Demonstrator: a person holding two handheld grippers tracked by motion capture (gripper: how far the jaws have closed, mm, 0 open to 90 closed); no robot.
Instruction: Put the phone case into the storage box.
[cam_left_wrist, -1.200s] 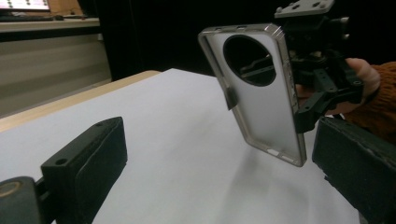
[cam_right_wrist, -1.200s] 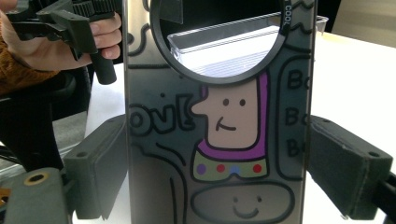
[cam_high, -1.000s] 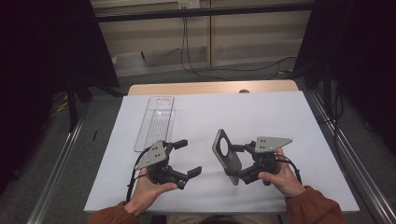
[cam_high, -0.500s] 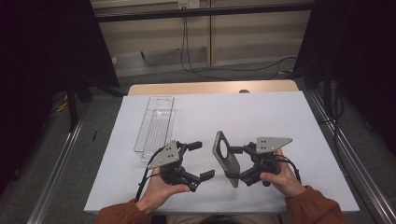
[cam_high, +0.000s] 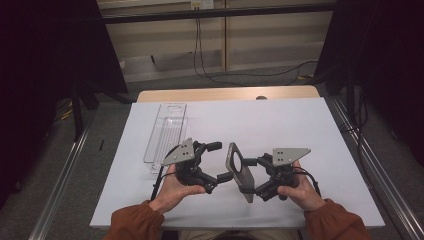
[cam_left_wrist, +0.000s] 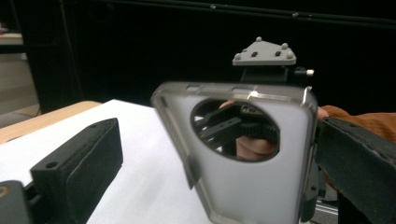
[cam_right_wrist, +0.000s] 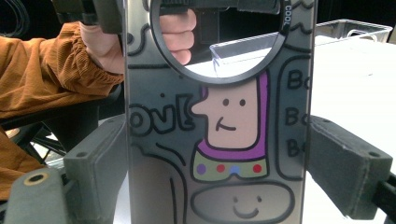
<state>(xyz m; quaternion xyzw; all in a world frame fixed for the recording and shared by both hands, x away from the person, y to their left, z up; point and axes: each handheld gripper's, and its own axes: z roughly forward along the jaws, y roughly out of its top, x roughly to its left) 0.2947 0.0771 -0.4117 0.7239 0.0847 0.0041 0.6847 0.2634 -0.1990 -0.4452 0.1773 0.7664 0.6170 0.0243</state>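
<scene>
The phone case (cam_high: 239, 170) stands on edge above the near middle of the white table (cam_high: 300, 125), pinched by its long edges in the right gripper (cam_high: 257, 175), whose hand (cam_high: 300, 187) comes in from the near right. It is smoky and see-through, with a round hole near its top. Its printed face shows a cartoon figure with a purple collar, coloured dots and letters like "Bo". The left gripper (cam_high: 220, 161) is spread wide, its jaws either side of the case's far end. A clear tray (cam_high: 165, 132) lies far left.
</scene>
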